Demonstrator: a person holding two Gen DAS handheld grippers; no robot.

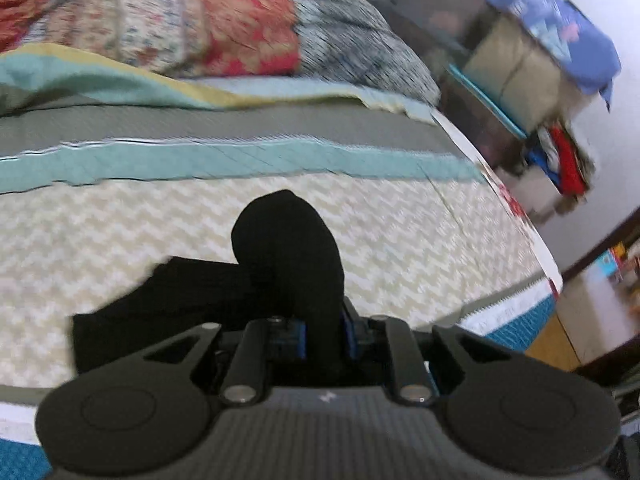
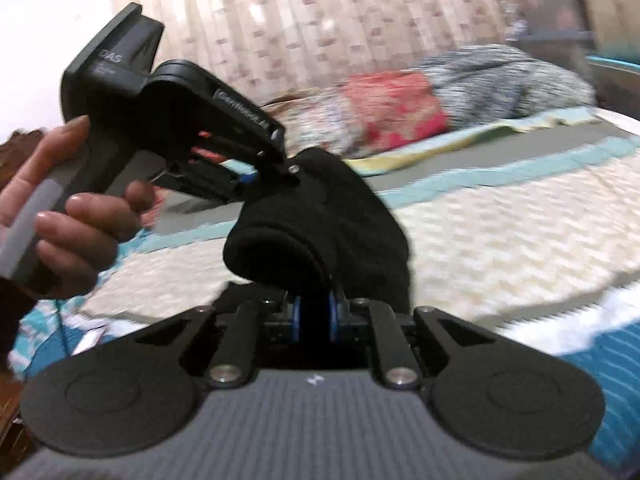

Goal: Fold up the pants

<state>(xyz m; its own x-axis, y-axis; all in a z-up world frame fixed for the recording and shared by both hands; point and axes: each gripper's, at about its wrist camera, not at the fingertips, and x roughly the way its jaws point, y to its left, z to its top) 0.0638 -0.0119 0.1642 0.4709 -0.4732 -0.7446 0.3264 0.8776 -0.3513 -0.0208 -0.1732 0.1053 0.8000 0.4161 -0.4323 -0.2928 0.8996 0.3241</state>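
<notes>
The black pants (image 1: 280, 256) hang bunched above the bed, held by both grippers. My left gripper (image 1: 322, 336) is shut on a fold of the pants, which rise from between its blue pads and trail down to the left onto the bedspread. My right gripper (image 2: 314, 316) is shut on another fold of the pants (image 2: 320, 216). The left gripper (image 2: 276, 168), held in a hand, shows in the right wrist view just above and left of that bundle, pinching its top. The fingertips of both grippers are hidden by cloth.
The bed has a cream zigzag bedspread (image 1: 420, 248) with teal and grey stripes. A pile of patterned bedding (image 1: 200, 24) lies at the far side. Stacked storage boxes with clothes (image 1: 520, 80) stand beyond the bed's right edge. A curtain (image 2: 320, 12) hangs behind.
</notes>
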